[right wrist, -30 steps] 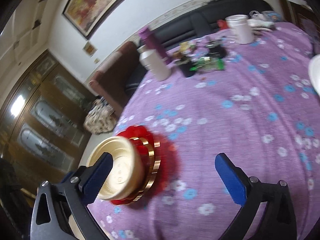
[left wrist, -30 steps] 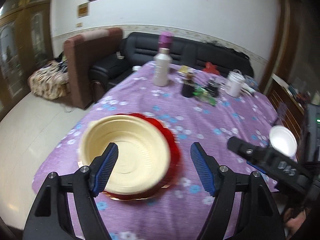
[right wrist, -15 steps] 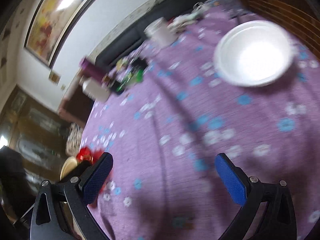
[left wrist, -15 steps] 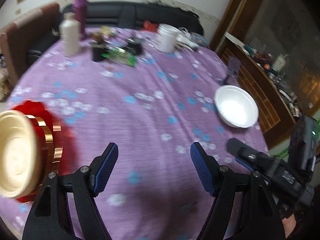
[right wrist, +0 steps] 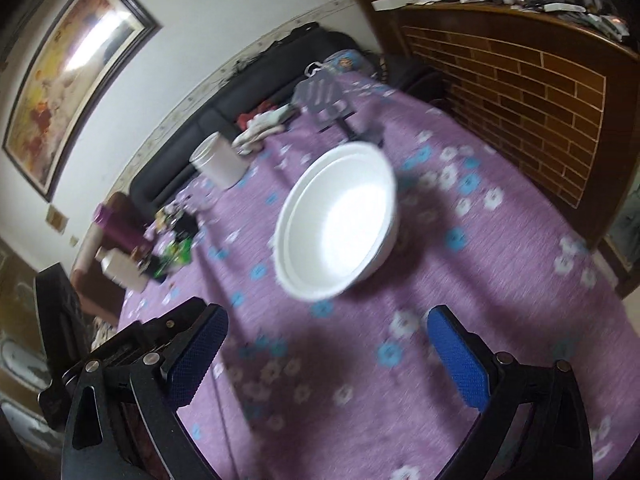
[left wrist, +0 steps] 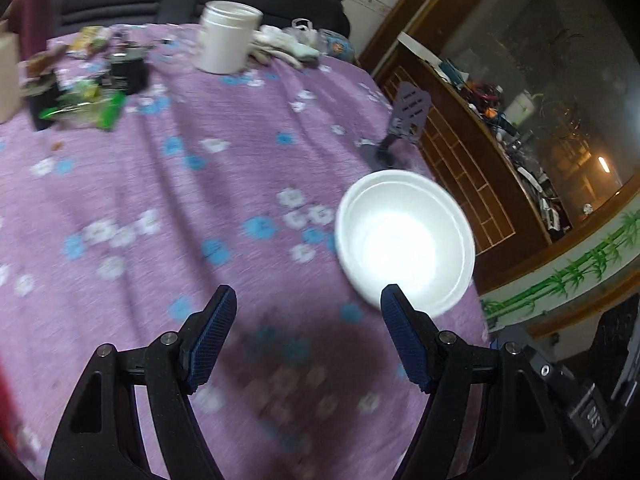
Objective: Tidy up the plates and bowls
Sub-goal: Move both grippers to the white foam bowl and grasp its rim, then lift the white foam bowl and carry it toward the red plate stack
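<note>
Looking along the left gripper [left wrist: 306,338], its jaws stand open and empty over bare purple floral tablecloth [left wrist: 168,200]. The white foam bowl [left wrist: 404,240] sits just beyond the right fingertip, close to the table's edge, with a grey phone stand [left wrist: 404,120] behind it and a white jar [left wrist: 228,38] farther back.

From the right wrist, the right gripper [right wrist: 328,344] is likewise open, holding nothing. The bowl [right wrist: 340,220] lies ahead of both fingertips, apart from them, with clear cloth all round it and the edge off to its right.
</note>
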